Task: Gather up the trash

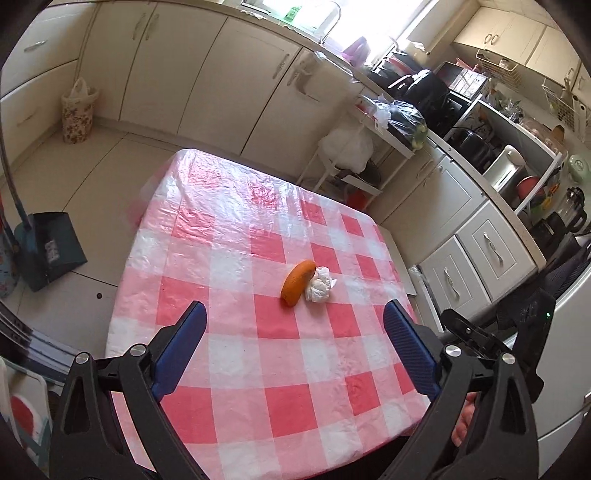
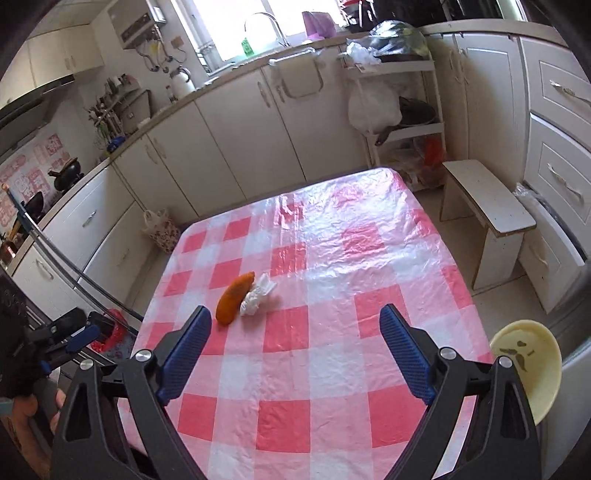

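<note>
Lying touching at centre of checked desk (image 1: pixel 258 369): orange peel (image 1: pixel 297 283), crumpled tissue (image 1: pixel 320 286), awaiting pickup. Hovering near lower frame, gaping wide, holding nothing: left hand-held gripper (image 1: pixel 295 325), right hand-held gripper (image 2: pixel 295 328).

An orange peel (image 1: pixel 297 282), seemingly, lies touching a crumpled white tissue (image 1: pixel 320 286) mid-table.

The right fingers (image 2: pixel 513 402) partly hide the yellow bowl (image 2: pixel 532 354).

Around me stand cream cabinets (image 2: pixel 236 125) along the far wall, a bright window (image 2: pixel 236 22) above them, pale floor tiles (image 1: pixel 92 173), and a white bench (image 2: pixel 487 210) right.
</note>
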`<control>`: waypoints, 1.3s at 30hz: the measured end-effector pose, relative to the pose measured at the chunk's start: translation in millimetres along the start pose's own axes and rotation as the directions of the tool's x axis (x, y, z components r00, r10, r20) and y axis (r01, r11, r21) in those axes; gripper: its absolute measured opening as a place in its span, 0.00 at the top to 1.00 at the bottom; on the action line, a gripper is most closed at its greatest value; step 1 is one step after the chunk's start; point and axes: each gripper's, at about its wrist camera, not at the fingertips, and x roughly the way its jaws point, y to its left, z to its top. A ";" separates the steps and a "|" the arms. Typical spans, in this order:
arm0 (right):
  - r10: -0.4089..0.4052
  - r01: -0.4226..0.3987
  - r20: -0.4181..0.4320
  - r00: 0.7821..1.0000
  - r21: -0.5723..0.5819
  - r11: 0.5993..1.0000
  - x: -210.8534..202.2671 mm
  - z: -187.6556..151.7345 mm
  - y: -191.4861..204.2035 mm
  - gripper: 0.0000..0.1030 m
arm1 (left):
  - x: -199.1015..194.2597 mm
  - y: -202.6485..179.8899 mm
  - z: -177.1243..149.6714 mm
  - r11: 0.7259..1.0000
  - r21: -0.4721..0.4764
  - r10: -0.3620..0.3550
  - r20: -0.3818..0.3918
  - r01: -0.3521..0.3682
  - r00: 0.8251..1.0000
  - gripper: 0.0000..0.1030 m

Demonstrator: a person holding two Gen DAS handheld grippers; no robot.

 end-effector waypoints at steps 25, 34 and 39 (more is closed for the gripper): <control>-0.064 0.065 -0.031 0.997 0.045 0.997 5.1 -1.7 -8.9 0.13 | 5.5 -0.5 -11.0 1.000 0.017 0.025 -0.058 -0.024 0.998 0.09; -0.068 0.070 -0.039 0.997 0.039 0.997 6.2 -1.7 -8.4 0.13 | 7.6 -0.9 -12.3 0.999 0.024 0.029 -0.071 -0.028 0.997 0.09; -0.070 0.072 -0.039 0.997 0.038 0.997 5.9 -1.5 -8.3 0.13 | 7.4 -0.4 -12.2 0.999 0.023 0.030 -0.072 -0.029 0.997 0.09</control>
